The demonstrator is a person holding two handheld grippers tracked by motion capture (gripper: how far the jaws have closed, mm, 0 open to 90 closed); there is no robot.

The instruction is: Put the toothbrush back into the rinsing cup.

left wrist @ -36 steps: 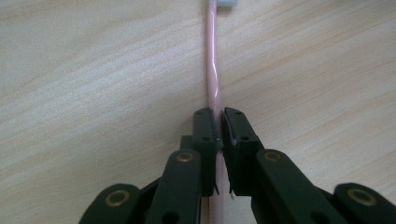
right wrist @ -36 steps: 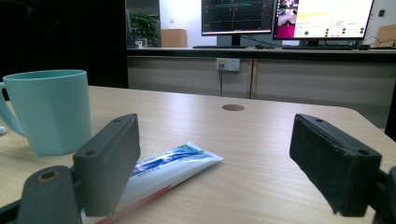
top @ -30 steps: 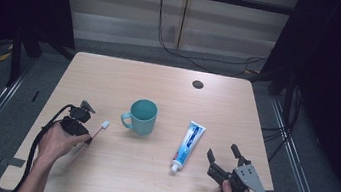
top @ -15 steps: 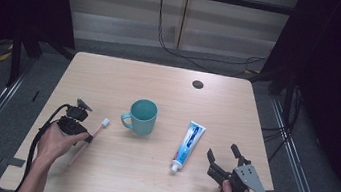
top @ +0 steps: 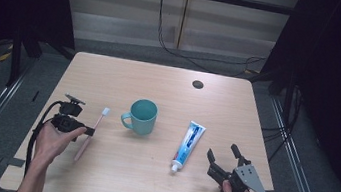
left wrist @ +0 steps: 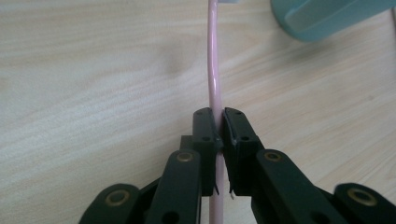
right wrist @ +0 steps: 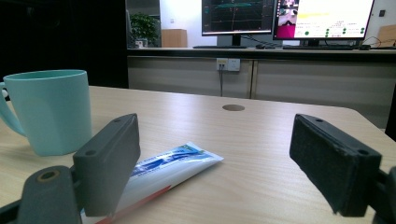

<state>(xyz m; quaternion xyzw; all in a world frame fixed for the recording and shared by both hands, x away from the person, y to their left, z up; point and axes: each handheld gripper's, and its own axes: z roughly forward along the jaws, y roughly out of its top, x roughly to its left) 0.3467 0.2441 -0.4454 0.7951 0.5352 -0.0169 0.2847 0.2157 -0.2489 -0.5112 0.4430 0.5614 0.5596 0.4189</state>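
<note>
A pink toothbrush (top: 95,126) with a white head lies aslant at the table's left, head toward the far side. My left gripper (top: 83,132) is shut on its handle; in the left gripper view the black jaws (left wrist: 218,116) pinch the pink handle (left wrist: 214,56) just above the wood. A teal mug (top: 142,117) stands mid-table, handle to the left. To its right lies a white and blue toothpaste tube (top: 189,141), cap toward me. My right gripper (top: 222,152) rests open at the front right, its jaws wide apart (right wrist: 215,154) and empty, facing the tube (right wrist: 173,163) and mug (right wrist: 53,109).
The wooden table (top: 155,190) has a dark round cable hole (top: 197,84) near its far edge. Dark frame posts and cables stand around the table. Beyond the far edge are cabinets and lit monitors (right wrist: 322,18).
The left hand has shifted slightly, and the toothbrush now points more toward the far edge with more of its handle showing. The right gripper has kept still.
</note>
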